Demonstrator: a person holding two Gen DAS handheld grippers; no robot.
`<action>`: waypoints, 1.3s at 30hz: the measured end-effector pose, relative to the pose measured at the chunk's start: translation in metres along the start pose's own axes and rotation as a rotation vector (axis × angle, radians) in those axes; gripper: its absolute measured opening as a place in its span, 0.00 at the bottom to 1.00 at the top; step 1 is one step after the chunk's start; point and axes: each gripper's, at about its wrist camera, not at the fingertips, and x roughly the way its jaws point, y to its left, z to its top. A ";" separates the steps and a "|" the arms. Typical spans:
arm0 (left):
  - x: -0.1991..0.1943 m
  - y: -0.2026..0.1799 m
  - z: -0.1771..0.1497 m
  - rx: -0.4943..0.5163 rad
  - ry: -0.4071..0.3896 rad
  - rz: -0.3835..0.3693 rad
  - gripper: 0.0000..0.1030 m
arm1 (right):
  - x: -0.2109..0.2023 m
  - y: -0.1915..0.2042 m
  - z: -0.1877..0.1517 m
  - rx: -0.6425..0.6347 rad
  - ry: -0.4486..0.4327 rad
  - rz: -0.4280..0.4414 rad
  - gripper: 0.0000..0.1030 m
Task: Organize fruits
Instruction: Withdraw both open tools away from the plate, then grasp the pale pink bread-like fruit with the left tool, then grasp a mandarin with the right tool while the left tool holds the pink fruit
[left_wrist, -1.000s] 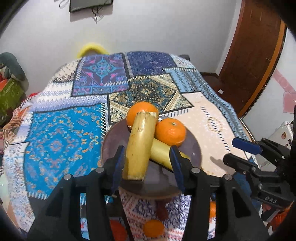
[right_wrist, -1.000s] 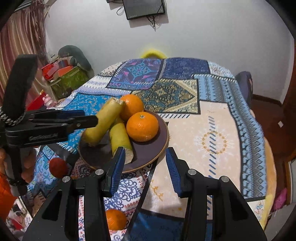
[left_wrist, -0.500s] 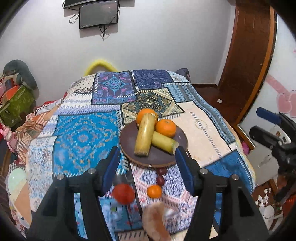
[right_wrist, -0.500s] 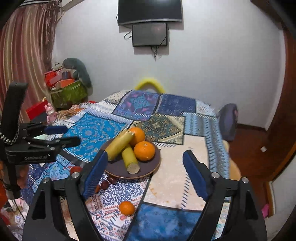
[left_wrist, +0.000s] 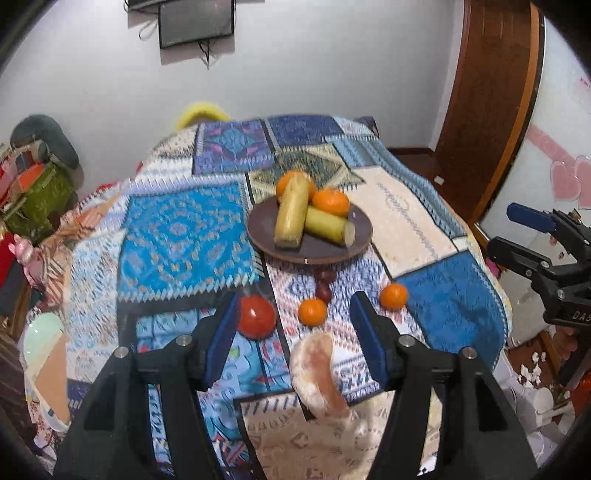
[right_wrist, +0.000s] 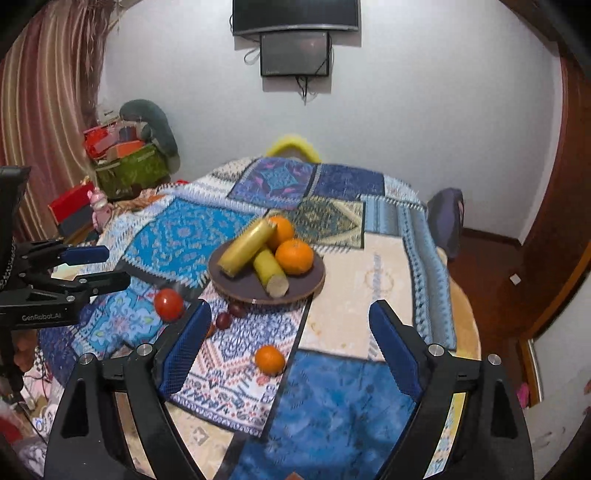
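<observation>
A round dark plate (left_wrist: 266, 242) (right_wrist: 295, 288) on the patchwork tablecloth holds two yellow banana pieces (left_wrist: 291, 214) (right_wrist: 245, 251) and two oranges (left_wrist: 331, 202) (right_wrist: 294, 256). In front of the plate lie a red tomato (left_wrist: 256, 316) (right_wrist: 168, 304), dark grapes (left_wrist: 324, 284) (right_wrist: 231, 315), two small oranges (left_wrist: 312, 311) (left_wrist: 394, 295), one showing in the right view (right_wrist: 270, 359), and a pale pink fruit (left_wrist: 319, 369). My left gripper (left_wrist: 293, 334) is open and empty, pulled back above the near fruits. My right gripper (right_wrist: 286, 345) is open wide and empty.
The round table's near and right edges (right_wrist: 469, 332) are close. A chair (right_wrist: 448, 218) stands at the right, boxes and bags (right_wrist: 125, 166) at the left wall, a door (left_wrist: 491, 92) at the right. Each gripper shows in the other's view (left_wrist: 546, 251) (right_wrist: 55, 273).
Both grippers have pulled back and up from the plate, so the whole table now shows. The right gripper's jaws have opened wider. The banana piece lies on the plate.
</observation>
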 end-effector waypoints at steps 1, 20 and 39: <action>0.004 0.000 -0.005 -0.002 0.014 -0.009 0.60 | 0.003 0.001 -0.003 -0.001 0.010 -0.004 0.83; 0.052 0.000 -0.032 0.038 0.151 -0.099 0.73 | 0.060 0.023 -0.046 -0.062 0.130 0.014 0.83; 0.121 -0.001 -0.055 0.046 0.329 -0.118 0.62 | 0.128 0.011 -0.068 0.018 0.287 0.091 0.68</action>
